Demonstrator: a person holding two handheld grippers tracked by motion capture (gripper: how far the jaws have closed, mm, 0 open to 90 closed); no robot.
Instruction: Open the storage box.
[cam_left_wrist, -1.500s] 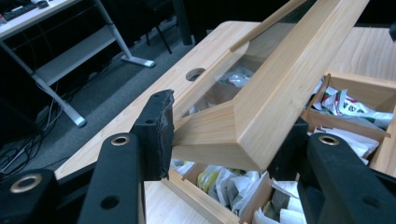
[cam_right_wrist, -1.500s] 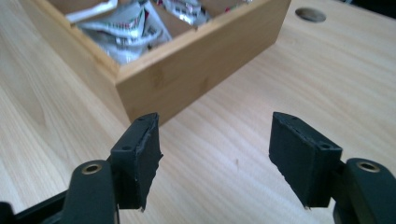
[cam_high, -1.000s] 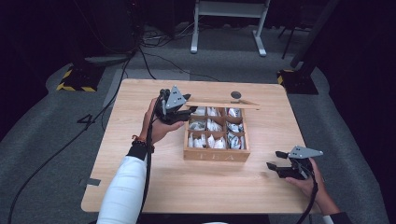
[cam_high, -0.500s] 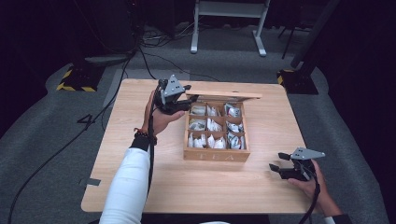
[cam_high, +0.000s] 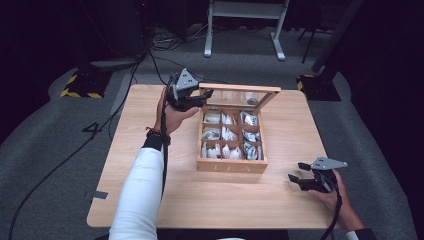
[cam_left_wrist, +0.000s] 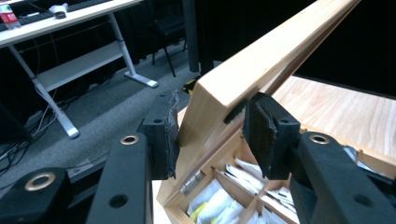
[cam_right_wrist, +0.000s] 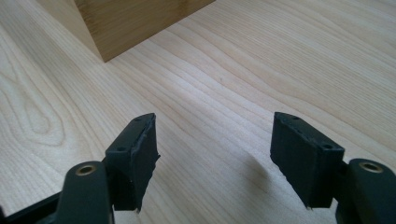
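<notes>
The left gripper (cam_high: 204, 95) pinches the front rail of the tea box's lid (cam_high: 240, 89) at its left corner. In the left gripper view the two black pads (cam_left_wrist: 166, 135) press on either side of the pale wooden lid frame (cam_left_wrist: 243, 74), which runs up and away to the right from between the jaws. The jaws have just been closing, with the lid frame between them. The lid is raised and tilted, hinged at the far side of the wooden tea box (cam_high: 232, 140), so the open box lies just below and to the right of this gripper. Its compartments hold paper tea bags (cam_high: 226, 134), seen directly under the jaws in the left gripper view (cam_left_wrist: 219, 200).

The right gripper (cam_high: 298, 180) rests low over the wooden table (cam_high: 150, 200), well apart from the box, near the front right corner. Its jaws are spread with nothing between them; a corner of the box (cam_right_wrist: 121, 23) lies ahead and to the left of the pads (cam_right_wrist: 135, 154).
</notes>
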